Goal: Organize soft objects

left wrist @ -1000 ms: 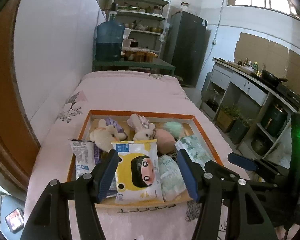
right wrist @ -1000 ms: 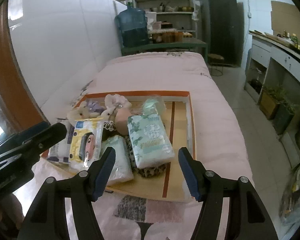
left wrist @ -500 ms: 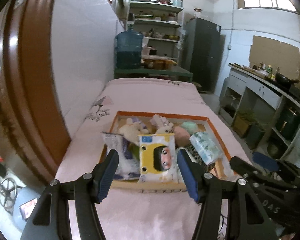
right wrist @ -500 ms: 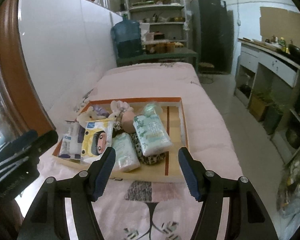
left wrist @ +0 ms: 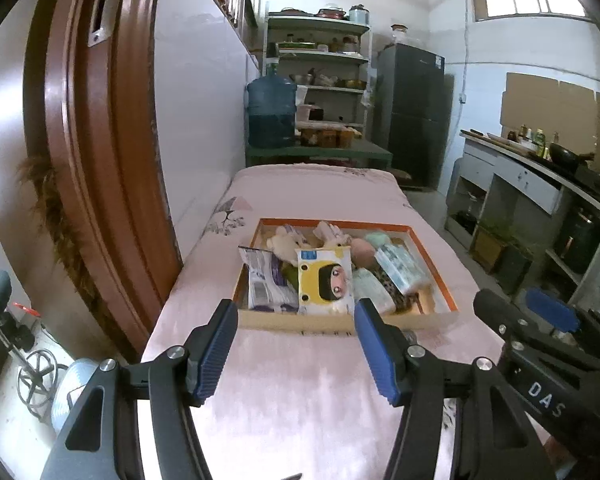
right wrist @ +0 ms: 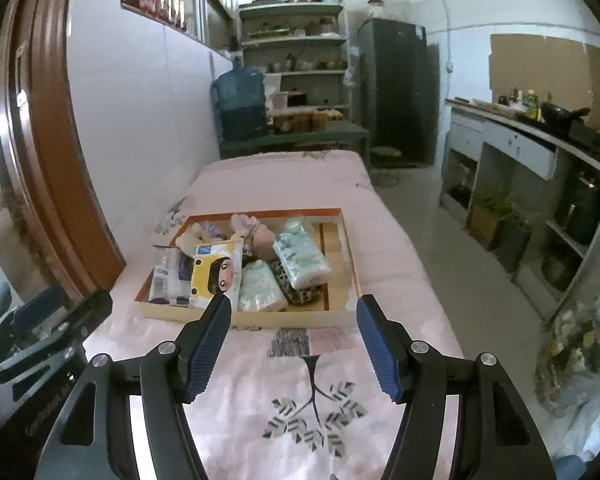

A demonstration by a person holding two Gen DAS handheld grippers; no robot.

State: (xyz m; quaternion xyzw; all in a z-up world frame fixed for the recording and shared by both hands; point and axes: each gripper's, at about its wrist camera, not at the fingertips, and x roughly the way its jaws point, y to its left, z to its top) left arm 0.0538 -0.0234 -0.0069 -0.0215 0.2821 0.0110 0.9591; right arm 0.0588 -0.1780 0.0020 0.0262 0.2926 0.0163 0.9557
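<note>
While both grippers point forward and downward over the pink bedcover (right wrist: 284, 184), neither touches anything. The left gripper (left wrist: 292, 344) has its jaws wide apart with nothing between them, and its blue pads (left wrist: 214, 350) frame the near edge of the tray. The right gripper (right wrist: 294, 344) is likewise wide open and empty; in the left wrist view it appears at the right edge of the frame, beside the left one.

One shallow tray (right wrist: 346, 236) with an orange rim and pale cardboard walls lies on the bedcover, ahead of both grippers and well clear of their pads. All the soft objects lie inside it, crowded toward its left side, leaving bare floor on its right.

Contents, counted:
- One yellow pack (left wrist: 326, 284) printed with a cartoon face, flat at the near centre.
- One white and purple pack (left wrist: 266, 284), just left of the yellow one.
- Two pale green tissue packs: one (right wrist: 302, 254) lying across a leopard-print cloth (right wrist: 300, 290), the other (right wrist: 258, 286) beside the yellow pack.
- Two plush rabbits (left wrist: 284, 240) at the far wall; details are too small to tell.
- One pink rounded item (left wrist: 362, 246) next to them.
</note>
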